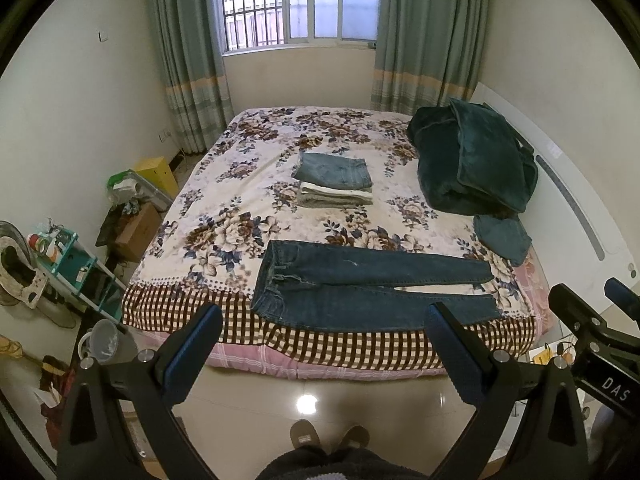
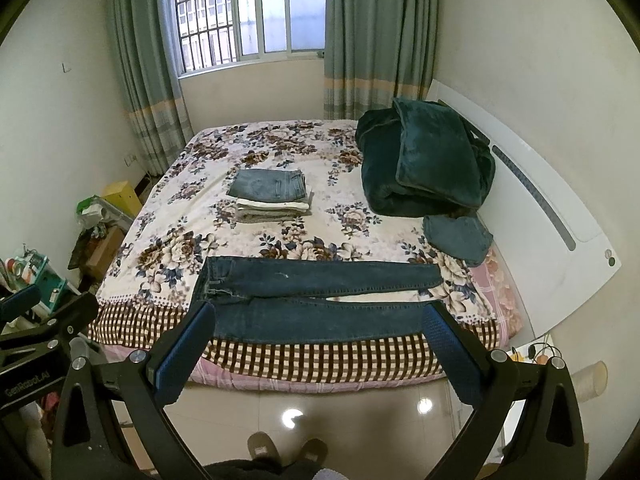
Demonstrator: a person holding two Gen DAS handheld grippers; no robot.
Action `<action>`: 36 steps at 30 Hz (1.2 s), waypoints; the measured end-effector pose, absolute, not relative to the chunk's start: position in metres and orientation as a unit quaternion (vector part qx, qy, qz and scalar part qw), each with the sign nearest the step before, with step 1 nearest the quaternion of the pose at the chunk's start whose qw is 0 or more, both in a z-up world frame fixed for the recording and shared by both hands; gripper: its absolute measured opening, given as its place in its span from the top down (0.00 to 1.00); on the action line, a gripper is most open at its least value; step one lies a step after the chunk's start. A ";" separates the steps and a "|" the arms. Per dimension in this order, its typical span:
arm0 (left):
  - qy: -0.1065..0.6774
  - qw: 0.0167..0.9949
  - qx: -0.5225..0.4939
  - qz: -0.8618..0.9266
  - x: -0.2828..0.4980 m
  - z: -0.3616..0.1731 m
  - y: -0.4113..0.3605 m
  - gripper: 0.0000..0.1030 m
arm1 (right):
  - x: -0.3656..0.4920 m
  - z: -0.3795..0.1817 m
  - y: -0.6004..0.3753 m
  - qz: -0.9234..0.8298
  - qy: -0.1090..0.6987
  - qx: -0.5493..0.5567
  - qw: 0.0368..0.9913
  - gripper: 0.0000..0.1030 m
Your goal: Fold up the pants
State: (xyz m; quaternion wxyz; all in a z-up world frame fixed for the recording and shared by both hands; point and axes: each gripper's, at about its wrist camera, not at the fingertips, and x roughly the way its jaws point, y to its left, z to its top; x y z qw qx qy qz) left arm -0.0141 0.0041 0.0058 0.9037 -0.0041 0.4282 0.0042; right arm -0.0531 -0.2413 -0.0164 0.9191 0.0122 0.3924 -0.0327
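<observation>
The pants [image 1: 368, 292] are lying flat along the front edge of the bed [image 1: 240, 208]. The waist is pointing to the left side of the bed and the two legs are pointing to the right side. The legs are lying side by side, with a small gap showing near the ends. No fold is done yet, I think.

What could be going wrong from here? The pants are sitting very near the front edge, so a pull toward the person could be dragging them off the bed onto the floor [image 1: 320, 396]. The cloth is thick, so a grip on only the top layer could be leaving the bottom layer behind. If one side is getting lifted higher than the other, the fold could be coming out crooked. A grip that is too deep could also be catching the bed cover.

The left gripper [image 1: 320, 340] is hovering over the floor in front of the bed, well apart from the pants. Its fingers [image 1: 196, 344] are spread wide and are holding nothing. The right gripper [image 2: 316, 340] is hanging just beside it, at about the same height, also aiming at the bed. Its fingers [image 2: 444, 344] are spread wide too, and empty. Both are pointing forward and a little down. The person's feet [image 1: 328, 436] are showing below.
</observation>
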 end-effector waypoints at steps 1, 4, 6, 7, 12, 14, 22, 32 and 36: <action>0.428 0.904 -0.004 0.004 -0.014 0.006 0.004 0.00 | -0.051 -0.018 -0.244 -0.032 0.393 0.013 0.919 0.00; 0.429 0.903 -0.007 0.003 -0.015 0.006 0.007 0.00 | -0.050 -0.014 -0.243 -0.031 0.393 0.012 0.919 0.00; 0.428 0.904 -0.007 0.003 -0.015 0.007 0.008 0.00 | -0.050 -0.013 -0.244 -0.030 0.393 0.011 0.919 0.00; 0.428 0.904 -0.007 0.003 -0.015 0.007 0.008 0.00 | -0.051 -0.014 -0.243 -0.030 0.392 0.012 0.919 0.00; 0.426 0.905 -0.006 0.000 -0.011 0.013 0.013 0.00 | -0.051 -0.014 -0.241 -0.032 0.391 0.013 0.920 0.00; 0.426 0.905 -0.006 0.000 -0.010 0.014 0.013 0.00 | -0.051 -0.013 -0.240 -0.031 0.392 0.012 0.919 0.00; 0.424 0.906 -0.005 0.000 -0.007 0.017 0.013 0.00 | -0.052 -0.012 -0.233 -0.030 0.388 0.010 0.921 0.00; 0.422 0.907 -0.005 -0.002 -0.004 0.018 0.013 0.00 | -0.052 -0.009 -0.228 -0.027 0.387 0.011 0.921 0.00; 0.421 0.907 -0.007 -0.002 -0.003 0.018 0.013 0.00 | -0.052 -0.011 -0.227 -0.028 0.387 0.010 0.922 0.00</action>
